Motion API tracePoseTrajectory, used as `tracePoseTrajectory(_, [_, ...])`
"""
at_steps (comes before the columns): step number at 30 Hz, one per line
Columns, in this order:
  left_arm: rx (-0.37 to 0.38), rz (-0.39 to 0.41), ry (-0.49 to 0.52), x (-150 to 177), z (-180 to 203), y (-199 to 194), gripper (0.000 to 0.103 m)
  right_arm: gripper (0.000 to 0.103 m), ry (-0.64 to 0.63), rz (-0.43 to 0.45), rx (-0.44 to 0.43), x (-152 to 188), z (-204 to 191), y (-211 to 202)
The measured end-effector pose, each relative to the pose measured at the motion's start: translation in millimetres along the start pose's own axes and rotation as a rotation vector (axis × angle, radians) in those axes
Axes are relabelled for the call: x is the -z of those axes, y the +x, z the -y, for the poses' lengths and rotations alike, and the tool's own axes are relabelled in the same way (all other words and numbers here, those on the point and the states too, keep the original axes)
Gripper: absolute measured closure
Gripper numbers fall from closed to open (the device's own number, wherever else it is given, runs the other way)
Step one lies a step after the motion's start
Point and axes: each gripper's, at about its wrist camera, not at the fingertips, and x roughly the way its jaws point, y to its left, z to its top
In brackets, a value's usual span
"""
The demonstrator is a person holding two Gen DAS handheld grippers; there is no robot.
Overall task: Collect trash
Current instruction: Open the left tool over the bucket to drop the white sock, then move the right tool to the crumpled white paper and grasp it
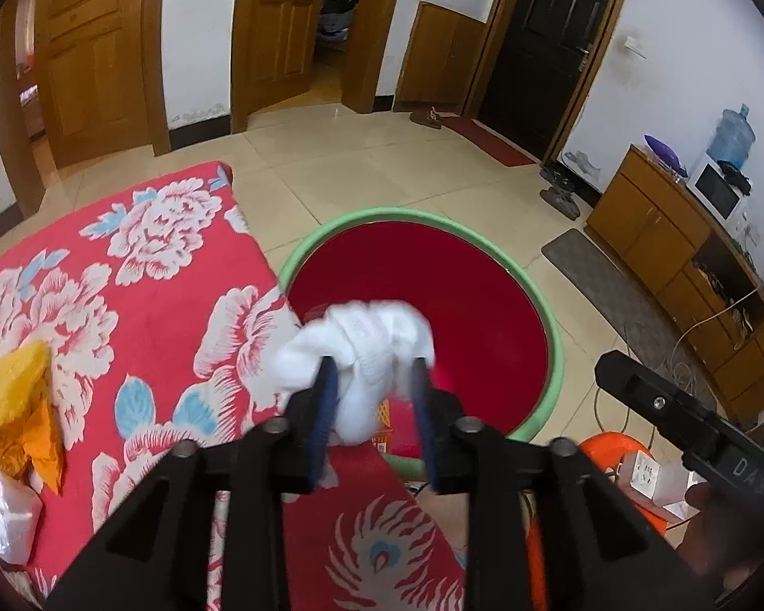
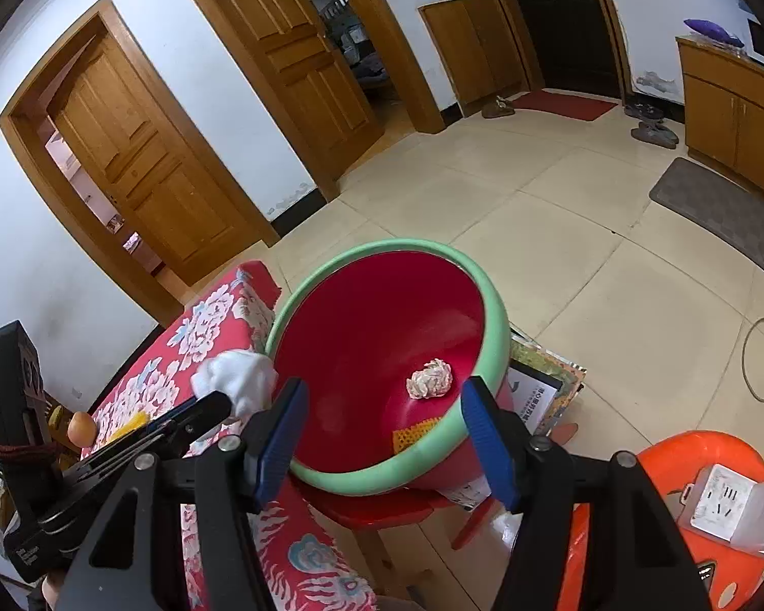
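Observation:
My left gripper (image 1: pixel 374 371) is shut on a crumpled white tissue (image 1: pixel 366 351) and holds it at the near edge of a red basin with a green rim (image 1: pixel 557 351), beside the red floral table (image 1: pixel 142 275). In the right wrist view the tissue (image 2: pixel 237 379) sits at the basin's left rim (image 2: pixel 494 305). A crumpled paper ball (image 2: pixel 429 379) and a yellow mesh scrap (image 2: pixel 415 433) lie inside the basin. My right gripper (image 2: pixel 384 433) is open and empty, its fingers either side of the basin's near rim.
Yellow and orange wrappers (image 1: pixel 20 407) and a clear plastic bag (image 1: pixel 12 519) lie at the table's left. An orange stool (image 2: pixel 698 499) holding a white power strip (image 2: pixel 723 501) stands right of the basin. A red stool (image 2: pixel 382 509) sits under the basin. Tiled floor lies beyond.

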Motion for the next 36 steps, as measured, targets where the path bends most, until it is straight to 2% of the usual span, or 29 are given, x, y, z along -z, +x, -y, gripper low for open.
tracePoseTrajectory(6, [-0.015,0.009,0.001,4.4,-0.2,-9.1,0.064,0.037,0.011,0.001,0.004,0.8,1.6,-3.1])
tracePoseTrajectory(16, [-0.049,0.042,-0.065,19.3,-26.2,-51.9,0.042,0.03,-0.031,0.007,-0.04,15.3,-26.9,-21.8])
tracePoseTrajectory(28, [-0.123,0.098,-0.104,53.4,-64.2,-121.1,0.042,0.028,-0.119,-0.011,-0.123,53.1,-78.9,-42.7])
tracePoseTrajectory(36, [-0.2,0.124,-0.186,80.1,-112.0,-157.9,0.04,0.028,-0.16,-0.04,-0.165,79.8,-115.0,-49.5])
